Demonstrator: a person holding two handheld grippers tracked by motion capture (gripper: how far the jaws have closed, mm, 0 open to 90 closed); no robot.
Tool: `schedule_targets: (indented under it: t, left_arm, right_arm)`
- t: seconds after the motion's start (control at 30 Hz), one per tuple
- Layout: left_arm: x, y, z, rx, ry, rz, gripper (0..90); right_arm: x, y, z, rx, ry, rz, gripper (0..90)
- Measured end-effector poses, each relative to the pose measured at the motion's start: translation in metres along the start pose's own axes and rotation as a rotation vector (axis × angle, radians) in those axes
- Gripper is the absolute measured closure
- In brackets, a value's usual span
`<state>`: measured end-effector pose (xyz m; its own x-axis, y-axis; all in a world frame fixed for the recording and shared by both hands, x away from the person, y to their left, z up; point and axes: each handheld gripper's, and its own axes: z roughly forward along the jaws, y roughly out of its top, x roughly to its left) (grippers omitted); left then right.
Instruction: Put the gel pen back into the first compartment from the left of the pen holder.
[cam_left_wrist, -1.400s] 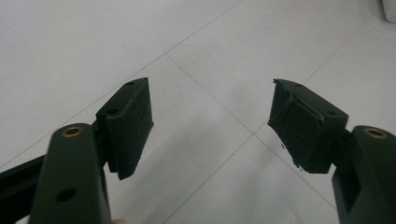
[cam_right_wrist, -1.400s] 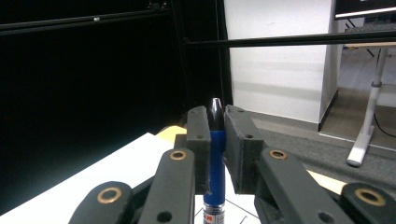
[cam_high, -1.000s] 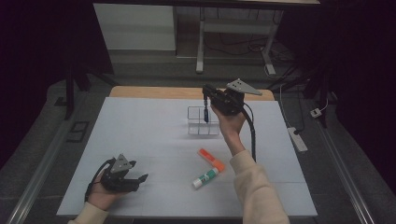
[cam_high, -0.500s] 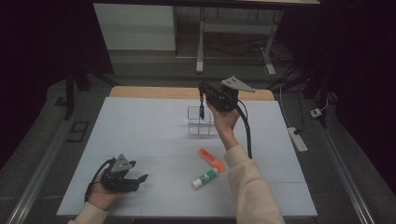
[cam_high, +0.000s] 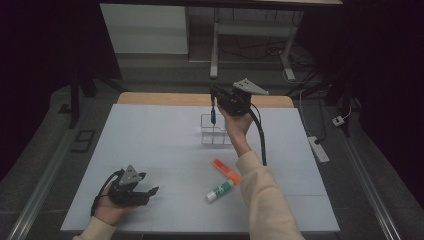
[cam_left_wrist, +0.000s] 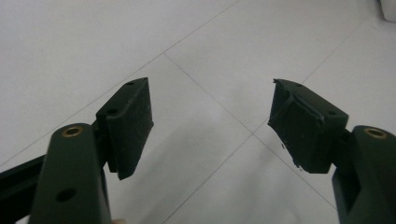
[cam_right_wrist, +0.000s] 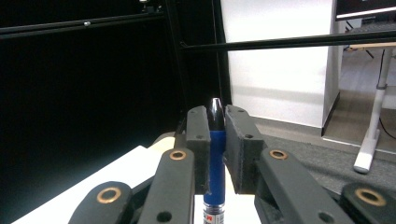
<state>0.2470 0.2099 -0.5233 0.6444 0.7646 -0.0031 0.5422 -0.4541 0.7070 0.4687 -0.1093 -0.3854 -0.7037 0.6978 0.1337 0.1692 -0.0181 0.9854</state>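
The blue pen (cam_right_wrist: 215, 158) hangs upright, clamped between the closed jaws of the right gripper (cam_high: 214, 101) just above the clear wire rack (cam_high: 216, 131), while the left gripper (cam_high: 145, 192) rests low on the white table (cam_high: 150, 140), jaws apart and empty.

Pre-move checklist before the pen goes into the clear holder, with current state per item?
1. Grip on pen: right gripper shut on the blue pen, pads on both sides. ok.
2. Pen attitude: hangs roughly upright below the jaws in the high view. ok.
3. Pen over the clear holder: at its far left edge; exact compartment, cannot tell.
4. Holder upright on the white table. ok.
5. Left gripper open, resting apart at the near left. ok.
6. Orange marker and glue stick lie away from the holder. ok.
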Motion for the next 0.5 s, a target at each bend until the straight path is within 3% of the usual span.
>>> schedule_targets:
  t: [0.5]
  left_arm:
    - [-0.001, 0.0, 0.001, 0.004, 0.001, 0.003, 29.7]
  right_arm:
    - [0.001, -0.005, 0.012, 0.0, -0.004, 0.009, 79.6]
